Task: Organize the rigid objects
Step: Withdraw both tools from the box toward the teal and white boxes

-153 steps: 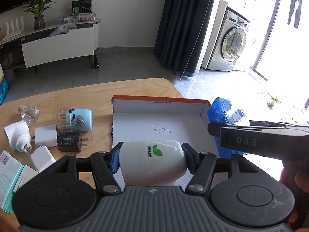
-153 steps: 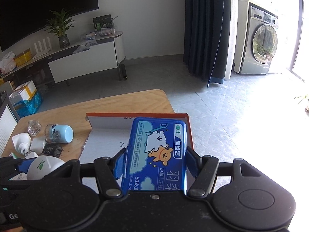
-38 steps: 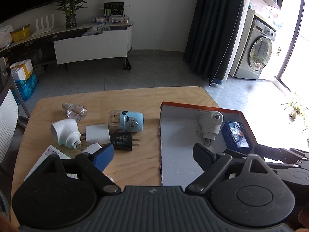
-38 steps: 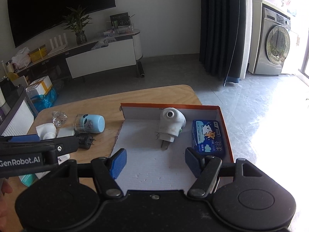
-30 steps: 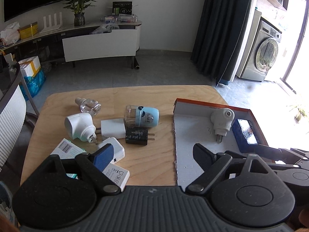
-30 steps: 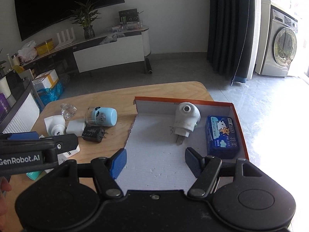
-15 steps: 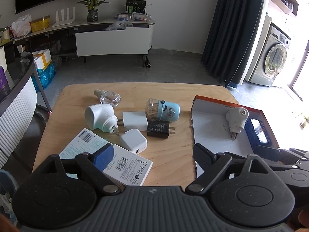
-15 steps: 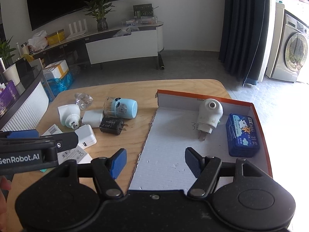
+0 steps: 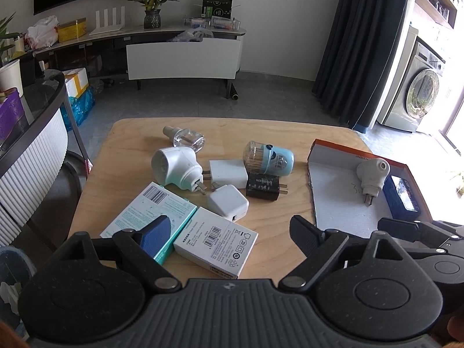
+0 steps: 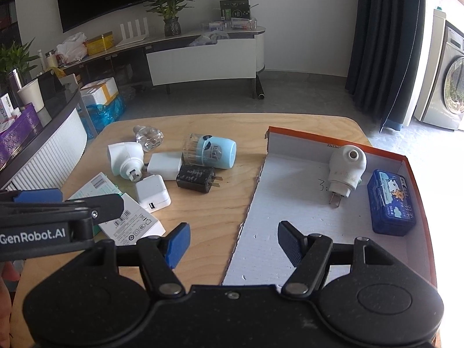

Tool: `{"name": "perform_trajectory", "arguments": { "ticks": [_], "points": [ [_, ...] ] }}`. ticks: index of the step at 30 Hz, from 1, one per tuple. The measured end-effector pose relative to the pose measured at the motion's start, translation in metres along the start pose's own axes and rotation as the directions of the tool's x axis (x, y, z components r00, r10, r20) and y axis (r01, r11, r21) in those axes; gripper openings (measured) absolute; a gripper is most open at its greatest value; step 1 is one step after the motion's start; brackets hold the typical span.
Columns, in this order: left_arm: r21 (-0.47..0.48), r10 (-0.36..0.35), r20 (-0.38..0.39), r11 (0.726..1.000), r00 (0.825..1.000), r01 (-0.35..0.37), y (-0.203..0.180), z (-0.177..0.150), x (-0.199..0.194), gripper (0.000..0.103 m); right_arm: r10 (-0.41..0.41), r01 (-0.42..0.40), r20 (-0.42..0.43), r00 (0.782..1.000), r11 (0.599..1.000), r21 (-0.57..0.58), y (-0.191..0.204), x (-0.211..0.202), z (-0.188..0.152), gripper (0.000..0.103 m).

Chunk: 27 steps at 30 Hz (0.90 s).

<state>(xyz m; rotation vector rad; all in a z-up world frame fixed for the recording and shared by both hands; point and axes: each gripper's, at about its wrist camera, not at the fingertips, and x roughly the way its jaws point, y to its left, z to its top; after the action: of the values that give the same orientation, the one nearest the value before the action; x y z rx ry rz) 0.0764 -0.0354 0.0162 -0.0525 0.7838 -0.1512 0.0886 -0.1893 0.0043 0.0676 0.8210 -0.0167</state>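
Both tools are empty and released, their jaws standing apart with nothing between them. The left tool (image 9: pixel 224 236) hangs over the near left part of the wooden counter (image 9: pixel 293 129), pointing down at a slant. The right tool (image 10: pixel 233 240) hangs over the near left edge of the orange-rimmed cardboard box (image 10: pixel 417 182).

Two things already lie in the box: a white plug-in vaporizer (image 10: pixel 346 168) and, at its 3 o'clock, a blue tin (image 10: pixel 391 203).

The things not yet sorted lie in a cluster at about 12 o'clock from the left tool. Nearest to it are the white adapter box (image 9: pixel 216 239) and the teal box (image 9: pixel 148 211), touching side by side just ahead of its jaws. The long axis of the white adapter box runs from about 11 to 5 o'clock, so it lies across the jaws at a slant. Beyond them are a small white USB charger (image 9: pixel 227 203), a black charger (image 9: pixel 264 186), a flat white charger (image 9: pixel 227 174), a second white vaporizer (image 9: pixel 177 168), a light blue toothpick holder (image 9: pixel 269 158) lying on its side, and a clear refill bottle (image 9: pixel 185 137).

From the right tool this cluster lies at about 10 o'clock, farther away. In my judgement the left hand is the nearer one for the next pick, probably one of the two flat boxes, and the wrist may need a small roll to meet its narrow sides.
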Motion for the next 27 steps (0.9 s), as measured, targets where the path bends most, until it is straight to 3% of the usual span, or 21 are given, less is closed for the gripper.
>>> {"name": "perform_trajectory", "arguments": {
  "ticks": [12,20,27],
  "points": [
    [-0.034,0.009,-0.011,0.999,1.0,-0.01,0.028,-0.01,0.0,0.091,0.029,-0.03,-0.03,0.999,0.999,-0.035,0.022,0.014,-0.004,0.081],
    [-0.039,0.054,-0.037,0.998,0.998,-0.056,0.06,-0.022,0.011,0.092,0.052,-0.054,-0.045,0.998,0.997,-0.047,0.028,0.02,-0.011,0.08],
    [0.053,0.077,-0.054,0.996,0.996,-0.074,0.083,-0.026,0.036,0.095,0.064,-0.066,-0.056,0.996,0.997,-0.029,0.025,0.025,-0.015,0.08]
  ]
}}
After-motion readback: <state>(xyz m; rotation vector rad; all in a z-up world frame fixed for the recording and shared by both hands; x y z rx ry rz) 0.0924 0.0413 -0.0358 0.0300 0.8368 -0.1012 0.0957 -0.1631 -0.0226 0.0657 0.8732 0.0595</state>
